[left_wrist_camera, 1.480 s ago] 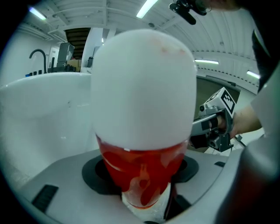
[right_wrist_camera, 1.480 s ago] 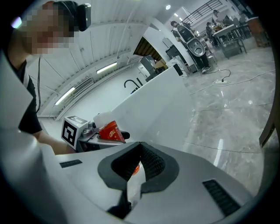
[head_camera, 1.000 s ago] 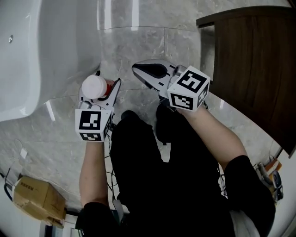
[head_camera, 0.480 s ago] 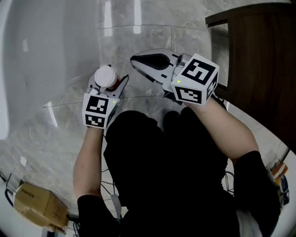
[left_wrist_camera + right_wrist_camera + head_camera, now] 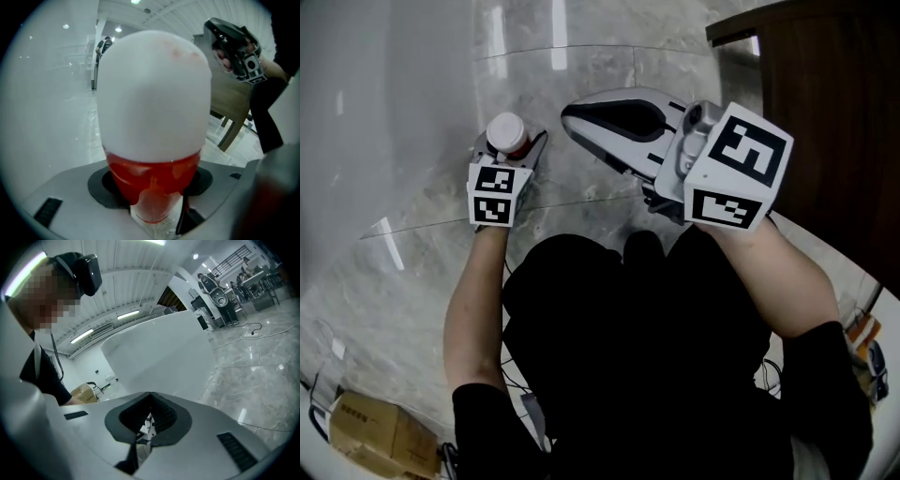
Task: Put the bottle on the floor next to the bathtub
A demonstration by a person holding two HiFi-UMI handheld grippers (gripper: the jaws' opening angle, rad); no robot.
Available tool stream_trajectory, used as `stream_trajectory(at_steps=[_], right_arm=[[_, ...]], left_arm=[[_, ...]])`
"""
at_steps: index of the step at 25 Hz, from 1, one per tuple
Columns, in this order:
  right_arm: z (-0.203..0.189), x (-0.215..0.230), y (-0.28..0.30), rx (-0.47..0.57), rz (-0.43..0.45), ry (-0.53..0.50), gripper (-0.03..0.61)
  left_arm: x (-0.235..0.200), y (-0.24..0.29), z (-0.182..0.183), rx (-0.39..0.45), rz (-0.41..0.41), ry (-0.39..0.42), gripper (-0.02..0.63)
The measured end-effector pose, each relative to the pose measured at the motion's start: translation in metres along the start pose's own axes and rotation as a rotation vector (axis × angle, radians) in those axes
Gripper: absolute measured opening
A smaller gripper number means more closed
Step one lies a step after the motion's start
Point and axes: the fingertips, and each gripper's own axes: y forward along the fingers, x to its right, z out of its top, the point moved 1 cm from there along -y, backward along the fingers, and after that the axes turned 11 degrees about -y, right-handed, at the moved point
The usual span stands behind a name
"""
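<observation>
The glossy white bathtub wall (image 5: pixel 356 122) fills the left. Just beside it, the left gripper (image 5: pixel 510 142) pinches the white-capped bottle of red liquid (image 5: pixel 506 133) upright above the grey marble floor (image 5: pixel 600 56) — likely so it lands standing. The right gripper (image 5: pixel 149 397), jaws pressed together and empty, hangs aside — clear of the placement.

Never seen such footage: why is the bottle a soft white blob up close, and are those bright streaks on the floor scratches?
Left gripper view: the bottle sits too near the lens, so it is out of focus; dark rounded corners come from the wide-angle lens. Head view: the streaks on the floor look like glare from lights, not scratches.
</observation>
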Motion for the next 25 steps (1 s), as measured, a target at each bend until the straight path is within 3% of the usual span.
stream_trajectory(at_steps=[7, 13, 19, 25], right_arm=[[-0.013, 0.001, -0.013, -0.041, -0.039, -0.020, 0.028], [-0.004, 0.002, -0.002, -0.012, 0.013, -0.065, 0.028], [-0.002, -0.011, 0.003, -0.044, 0.042, -0.143, 0.028], [-0.007, -0.012, 0.029, -0.068, 0.067, -0.139, 0.028]], left_arm=[[-0.015, 0.020, -0.009, 0.075, 0.098, -0.098, 0.295], [-0.020, 0.019, -0.024, 0.087, 0.114, -0.072, 0.298], [0.002, -0.006, -0.019, 0.103, 0.112, -0.049, 0.305], [0.017, -0.033, -0.005, 0.144, 0.069, -0.007, 0.322]])
